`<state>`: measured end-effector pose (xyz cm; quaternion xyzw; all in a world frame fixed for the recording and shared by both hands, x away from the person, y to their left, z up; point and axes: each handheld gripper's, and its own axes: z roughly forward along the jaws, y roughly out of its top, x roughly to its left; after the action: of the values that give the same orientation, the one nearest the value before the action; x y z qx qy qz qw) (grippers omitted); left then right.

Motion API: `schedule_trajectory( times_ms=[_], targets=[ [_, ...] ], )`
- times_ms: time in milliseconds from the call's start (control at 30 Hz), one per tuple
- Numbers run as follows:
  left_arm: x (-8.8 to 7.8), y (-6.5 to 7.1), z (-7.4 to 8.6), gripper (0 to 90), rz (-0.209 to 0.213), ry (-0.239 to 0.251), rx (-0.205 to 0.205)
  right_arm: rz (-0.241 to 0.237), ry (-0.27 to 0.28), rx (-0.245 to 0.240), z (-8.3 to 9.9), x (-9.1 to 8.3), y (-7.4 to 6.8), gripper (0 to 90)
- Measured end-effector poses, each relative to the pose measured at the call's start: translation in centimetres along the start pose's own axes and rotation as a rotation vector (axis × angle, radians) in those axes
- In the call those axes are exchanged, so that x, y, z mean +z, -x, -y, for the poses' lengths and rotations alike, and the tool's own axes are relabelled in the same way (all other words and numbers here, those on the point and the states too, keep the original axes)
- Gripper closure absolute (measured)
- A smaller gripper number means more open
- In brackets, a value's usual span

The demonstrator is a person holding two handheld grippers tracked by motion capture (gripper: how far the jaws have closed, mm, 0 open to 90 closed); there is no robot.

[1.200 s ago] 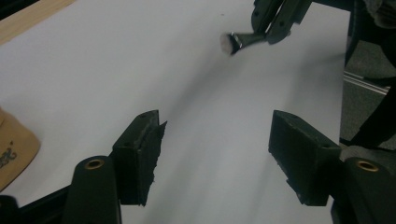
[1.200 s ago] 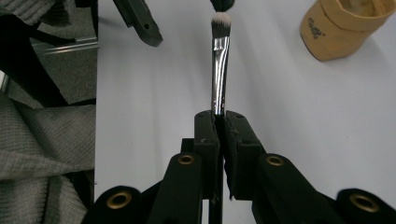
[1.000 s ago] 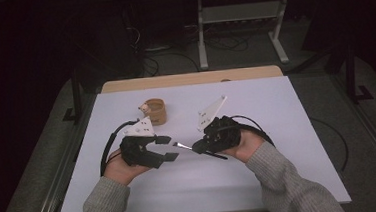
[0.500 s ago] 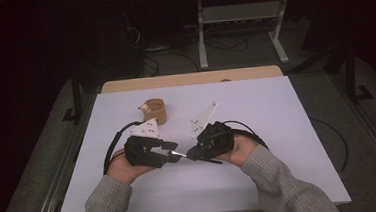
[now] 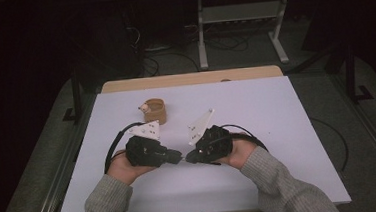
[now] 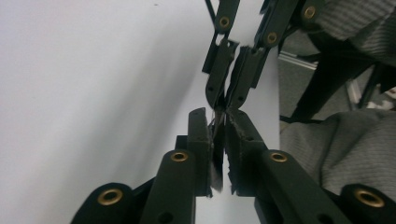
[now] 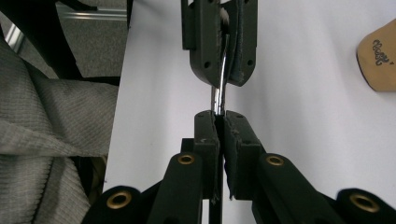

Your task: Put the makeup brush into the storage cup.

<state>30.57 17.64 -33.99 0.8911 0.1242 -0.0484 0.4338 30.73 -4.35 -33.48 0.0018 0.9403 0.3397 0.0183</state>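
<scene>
Both forearms in grey sleeves come in from the near edge, hands low over the table. The left gripper [image 5: 172, 156] and the right gripper [image 5: 192, 157] point at each other, tips almost touching. The jaws of each are pressed nearly together

white table [image 5: 277, 115] with a small tan, perhaps wooden, cup-like holder [image 5: 154, 110] near its far left
</scene>
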Motion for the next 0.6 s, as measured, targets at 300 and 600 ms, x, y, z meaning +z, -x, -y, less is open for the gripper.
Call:
schedule_trajectory(
  times_ms=[300, 600],
  targets=[
    [-0.3, 0.4, 0.1, 84.7, -0.024, -0.012, 0.009, -0.009, 0.008, -0.018, 0.0, 0.4, 0.0, 88.5],
    [-1.3, 0.6, -0.2, 84.8, -0.053, 0.015, 0.02, -0.04, 0.028, 0.039, 0.5, 1.3, 0.3, 64.5]
  ],
)
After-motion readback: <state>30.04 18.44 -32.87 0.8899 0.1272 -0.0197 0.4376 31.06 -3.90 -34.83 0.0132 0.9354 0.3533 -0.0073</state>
